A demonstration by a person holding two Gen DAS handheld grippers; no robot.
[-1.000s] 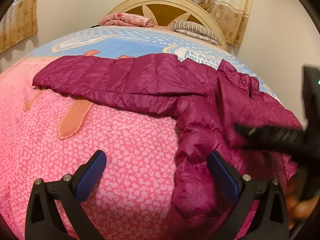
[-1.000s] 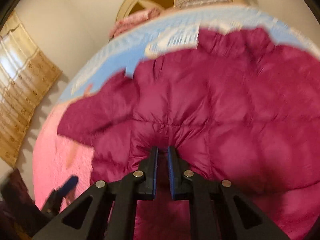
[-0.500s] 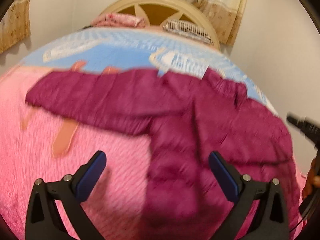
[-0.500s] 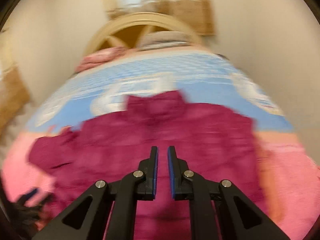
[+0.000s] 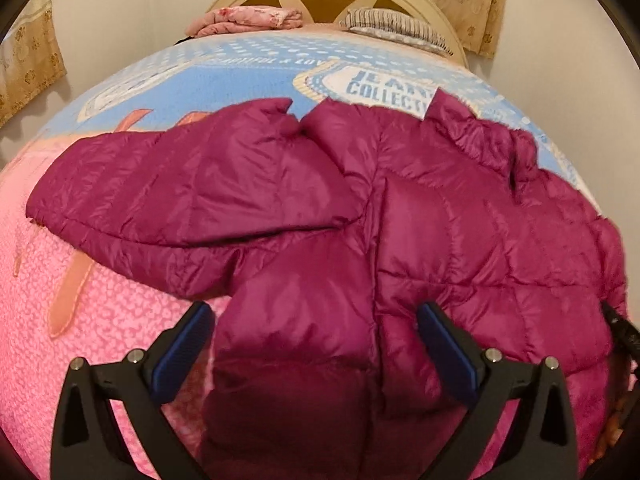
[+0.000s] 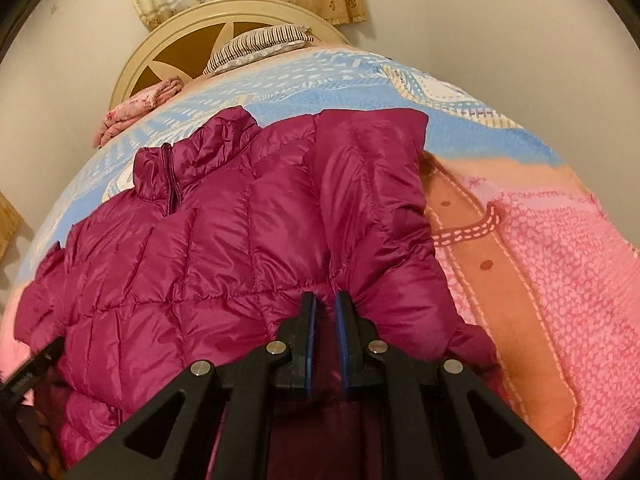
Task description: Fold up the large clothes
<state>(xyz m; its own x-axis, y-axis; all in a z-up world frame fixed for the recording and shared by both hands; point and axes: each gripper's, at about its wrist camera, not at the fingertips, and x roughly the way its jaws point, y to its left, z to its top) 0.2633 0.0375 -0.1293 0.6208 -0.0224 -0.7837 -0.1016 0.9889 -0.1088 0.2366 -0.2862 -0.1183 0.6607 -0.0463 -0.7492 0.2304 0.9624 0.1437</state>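
Observation:
A magenta quilted puffer jacket [image 5: 420, 240] lies spread on the bed, front up, one sleeve stretched out to the left. My left gripper [image 5: 312, 332] hovers open over the jacket's lower edge, nothing pressed between its blue pads. In the right wrist view the same jacket [image 6: 224, 240] fills the middle, collar and zipper at upper left. My right gripper [image 6: 325, 320] is shut on a pinched fold of the jacket near its hem, the fabric bunching between the pads. A corner of the right gripper shows at the left wrist view's right edge.
The bed carries a pink and blue patterned blanket [image 5: 120, 320] [image 6: 540, 260]. A folded pink floral cloth [image 5: 248, 20] and a striped pillow [image 5: 392, 28] lie by the cream headboard [image 6: 180, 40]. Walls and curtains surround the bed.
The right gripper has swung across, carrying the jacket's edge, so the body now lies flatter and wider. The left gripper slid right from the blanket to above the jacket's hem, staying open.

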